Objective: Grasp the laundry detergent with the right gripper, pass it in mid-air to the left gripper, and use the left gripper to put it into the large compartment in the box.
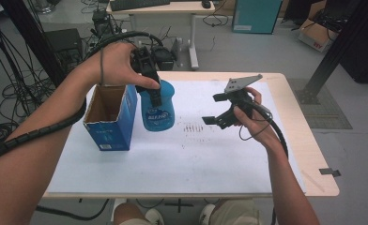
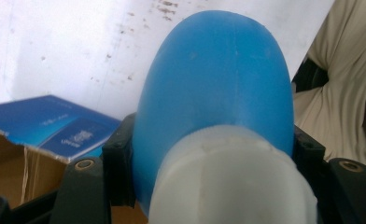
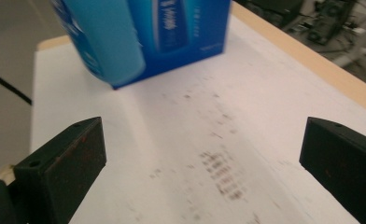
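Note:
A blue plastic bottle with a white cap is upright beside an open blue cardboard box. My left gripper comes down from above and is shut on the bottle's upper part, one jaw on each side in the left gripper view. Whether the bottle's base touches the sheet I cannot tell. My right gripper is held over the middle right of the table, open and empty, pointing toward the bottle and the box. Its fingers stand wide apart.
A white sheet with dark smudges covers the wooden table. Behind the table are a desk, cables and boxes on the floor. A black frame post rises at the right.

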`<state>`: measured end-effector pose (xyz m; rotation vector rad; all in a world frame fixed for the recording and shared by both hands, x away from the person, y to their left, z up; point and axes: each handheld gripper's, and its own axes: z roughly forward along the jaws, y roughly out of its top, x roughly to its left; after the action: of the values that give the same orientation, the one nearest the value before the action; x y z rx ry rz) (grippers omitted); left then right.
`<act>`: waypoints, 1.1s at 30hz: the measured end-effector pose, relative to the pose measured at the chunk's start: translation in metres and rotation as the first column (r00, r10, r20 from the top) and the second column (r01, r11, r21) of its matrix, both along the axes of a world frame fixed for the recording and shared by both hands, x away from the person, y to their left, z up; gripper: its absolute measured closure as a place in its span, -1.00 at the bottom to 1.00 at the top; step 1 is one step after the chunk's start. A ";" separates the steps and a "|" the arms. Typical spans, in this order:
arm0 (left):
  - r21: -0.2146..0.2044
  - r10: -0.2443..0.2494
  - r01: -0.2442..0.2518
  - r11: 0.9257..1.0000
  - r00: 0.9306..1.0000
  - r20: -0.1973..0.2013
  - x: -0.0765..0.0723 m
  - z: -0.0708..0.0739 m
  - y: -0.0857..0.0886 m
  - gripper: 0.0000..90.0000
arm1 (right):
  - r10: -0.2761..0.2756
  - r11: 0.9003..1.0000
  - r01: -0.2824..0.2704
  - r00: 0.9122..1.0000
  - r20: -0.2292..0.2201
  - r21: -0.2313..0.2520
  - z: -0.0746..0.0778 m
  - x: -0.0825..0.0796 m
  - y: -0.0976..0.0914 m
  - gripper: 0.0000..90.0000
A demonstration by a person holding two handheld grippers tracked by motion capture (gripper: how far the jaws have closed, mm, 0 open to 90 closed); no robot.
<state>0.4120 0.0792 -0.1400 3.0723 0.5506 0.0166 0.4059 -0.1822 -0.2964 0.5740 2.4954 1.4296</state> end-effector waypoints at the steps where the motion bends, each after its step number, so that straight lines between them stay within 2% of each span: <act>1: -0.013 0.042 -0.042 0.999 0.999 0.001 0.000 0.002 0.001 -0.18 | -0.017 1.000 0.018 1.000 0.026 -0.014 0.003 0.001 -0.008 -1.00; 2: -0.012 0.065 -0.065 0.998 0.998 -0.001 0.002 0.005 0.002 -0.18 | -0.025 1.000 0.025 0.999 0.034 -0.016 0.004 0.002 -0.013 -1.00; 4: -0.013 0.106 -0.106 0.994 0.994 0.003 0.005 0.012 0.006 -0.18 | -0.079 0.996 0.080 0.997 0.012 -0.030 0.008 0.001 -0.025 -1.00; 6: -0.012 0.146 -0.145 0.989 0.989 0.010 0.007 0.020 0.010 -0.18 | -0.110 0.994 0.110 0.994 0.005 -0.028 0.012 0.000 -0.035 -1.00; 9: -0.022 0.207 -0.207 0.978 0.977 0.047 0.011 0.033 0.016 -0.18 | -0.154 0.986 0.155 0.988 0.024 -0.064 0.017 0.000 -0.048 -1.00; 11: -0.029 0.245 -0.244 0.969 0.968 0.054 0.013 0.040 0.020 -0.18 | -0.173 0.980 0.175 0.984 0.034 -0.096 0.020 0.000 -0.054 -1.00; 12: -0.032 0.277 -0.275 0.961 0.958 0.075 0.014 0.045 0.022 -0.18 | -0.180 0.977 0.182 0.983 0.034 -0.109 0.021 0.000 -0.057 -1.00; 13: -0.047 0.337 -0.334 0.942 0.937 0.096 0.013 0.050 0.024 -0.18 | -0.194 0.973 0.196 0.980 0.031 -0.122 0.022 -0.001 -0.059 -1.00; 18: -0.062 0.416 -0.412 0.909 0.903 0.108 0.018 0.071 0.037 -0.18 | -0.214 0.966 0.214 0.977 0.015 -0.147 0.026 0.001 -0.071 -1.00; 20: -0.065 0.460 -0.455 0.888 0.882 0.104 0.020 0.079 0.043 -0.18 | -0.220 0.963 0.218 0.976 0.006 -0.157 0.027 0.002 -0.075 -1.00; 21: -0.068 0.484 -0.480 0.875 0.869 0.104 0.022 0.083 0.046 -0.18 | -0.227 0.961 0.224 0.974 0.003 -0.161 0.028 0.003 -0.077 -1.00; 22: -0.070 0.516 -0.512 0.856 0.850 0.100 0.024 0.088 0.051 -0.18 | -0.231 0.960 0.227 0.973 -0.003 -0.165 0.029 0.003 -0.080 -1.00; 23: -0.073 0.533 -0.528 0.846 0.840 0.102 0.024 0.090 0.054 -0.18 | -0.236 0.959 0.231 0.972 -0.009 -0.166 0.030 0.004 -0.082 -1.00; 24: -0.075 0.558 -0.553 0.830 0.823 0.107 0.026 0.095 0.058 -0.18 | -0.238 0.957 0.233 0.971 -0.010 -0.172 0.031 0.005 -0.084 -1.00; 25: -0.078 0.576 -0.570 0.818 0.810 0.108 0.026 0.098 0.061 -0.18 | -0.249 0.954 0.243 0.969 -0.010 -0.176 0.032 0.005 -0.086 -1.00; 26: -0.077 0.597 -0.592 0.802 0.794 0.114 0.027 0.104 0.066 -0.18 | -0.247 0.952 0.242 0.969 -0.007 -0.185 0.033 0.005 -0.088 -1.00; 27: -0.079 0.607 -0.602 0.795 0.786 0.116 0.027 0.105 0.068 -0.18 | -0.252 0.951 0.246 0.968 -0.011 -0.189 0.035 0.004 -0.091 -1.00; 28: -0.077 0.624 -0.620 0.781 0.772 0.117 0.028 0.110 0.072 -0.18 | -0.254 0.950 0.248 0.967 -0.012 -0.189 0.036 0.004 -0.091 -1.00; 30: -0.095 0.658 -0.651 0.753 0.744 0.116 0.029 0.115 0.079 -0.18 | -0.265 0.947 0.258 0.964 -0.013 -0.189 0.038 0.004 -0.094 -1.00; 31: -0.110 0.686 -0.677 0.727 0.719 0.110 0.029 0.119 0.085 -0.18 | -0.266 0.946 0.259 0.964 -0.012 -0.193 0.039 0.004 -0.096 -1.00; 33: -0.124 0.713 -0.703 0.701 0.692 0.109 0.031 0.123 0.092 -0.18 | -0.273 0.940 0.266 0.962 0.000 -0.212 0.039 0.005 -0.097 -1.00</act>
<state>0.4426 0.1717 -0.0169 2.5364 1.6404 0.2297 0.4110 -0.2792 -0.2571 0.8594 2.4327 1.0499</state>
